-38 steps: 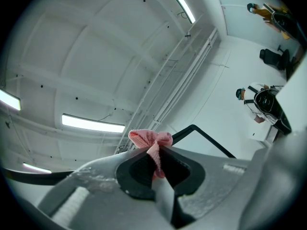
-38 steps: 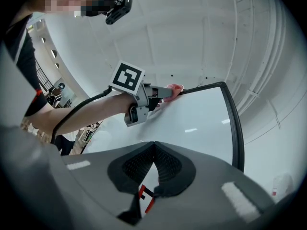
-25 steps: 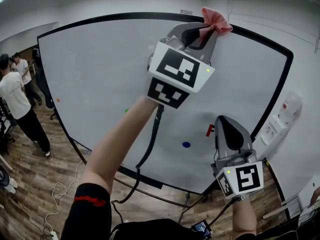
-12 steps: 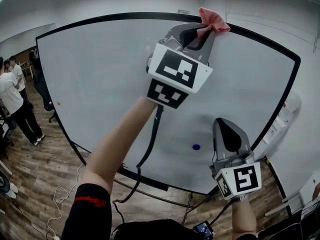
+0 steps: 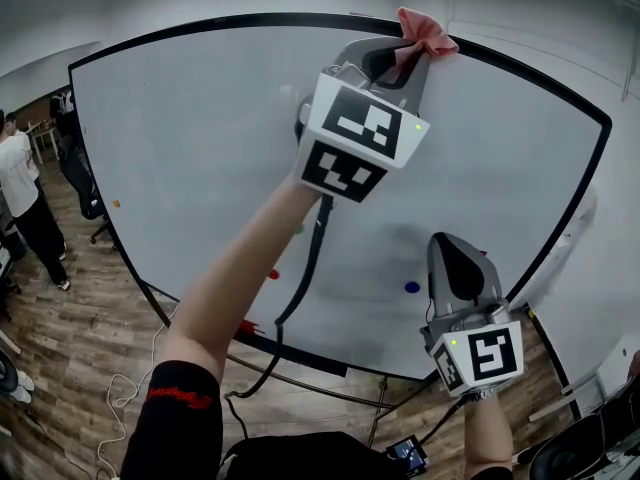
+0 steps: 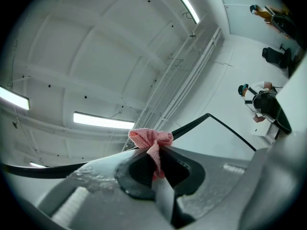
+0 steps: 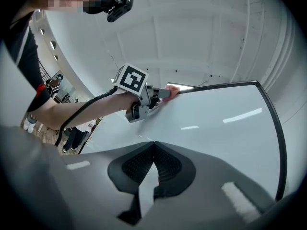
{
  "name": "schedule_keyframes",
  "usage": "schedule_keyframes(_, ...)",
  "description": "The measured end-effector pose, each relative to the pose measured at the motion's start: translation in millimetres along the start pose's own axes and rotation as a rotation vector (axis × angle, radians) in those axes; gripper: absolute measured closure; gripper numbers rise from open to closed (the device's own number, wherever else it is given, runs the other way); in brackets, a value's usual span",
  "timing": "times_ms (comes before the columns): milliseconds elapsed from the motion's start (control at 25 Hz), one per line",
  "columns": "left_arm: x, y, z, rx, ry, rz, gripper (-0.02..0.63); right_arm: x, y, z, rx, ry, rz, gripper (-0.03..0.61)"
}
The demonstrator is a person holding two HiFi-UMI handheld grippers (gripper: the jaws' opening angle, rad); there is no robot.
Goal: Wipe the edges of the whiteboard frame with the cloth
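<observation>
A large whiteboard [image 5: 190, 138] with a black frame [image 5: 250, 23] fills the head view. My left gripper [image 5: 400, 56] is raised to the frame's top edge and is shut on a pink cloth [image 5: 424, 31], which presses against the black frame. In the left gripper view the pink cloth [image 6: 151, 140] bunches out from the closed jaws against the frame [image 6: 196, 124]. My right gripper [image 5: 458, 268] hangs lower, near the board's bottom right, shut with nothing in it. The right gripper view shows the left gripper [image 7: 160, 94] and the cloth [image 7: 172, 89] at the top frame [image 7: 216, 86].
Small magnets sit on the board: blue [image 5: 412, 288], red [image 5: 273, 274] and orange [image 5: 116, 204]. People stand at the far left [image 5: 25, 203] on a wooden floor [image 5: 60, 358]. A cable [image 5: 305, 268] hangs from my left gripper. White wall fittings [image 5: 575, 228] are beside the board's right edge.
The left gripper and cloth stayed on the top frame, shifting only slightly. The view swung, so the board's magnets and the people at the left shifted in the picture. The right gripper barely moved.
</observation>
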State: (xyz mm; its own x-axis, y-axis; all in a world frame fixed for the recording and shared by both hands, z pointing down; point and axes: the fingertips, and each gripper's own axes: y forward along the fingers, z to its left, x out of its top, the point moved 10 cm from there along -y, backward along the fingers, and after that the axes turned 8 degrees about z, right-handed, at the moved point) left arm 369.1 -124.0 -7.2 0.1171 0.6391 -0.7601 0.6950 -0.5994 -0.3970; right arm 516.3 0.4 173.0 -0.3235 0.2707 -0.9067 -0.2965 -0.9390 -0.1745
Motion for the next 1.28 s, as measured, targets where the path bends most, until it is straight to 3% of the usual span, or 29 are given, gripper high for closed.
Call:
schedule_keyframes(680,-19.8,-27.4,44.0,-0.020,0.015,-0.007,0.596,15.1,21.7,53.0,-0.036,-0.017,0.006,0.577)
schedule_keyframes(1280,-33.8,-36.8,74.9,0.011,0.041,0.006,0.595,15.6,44.8,63.4,-0.019,-0.018,-0.008,0.577)
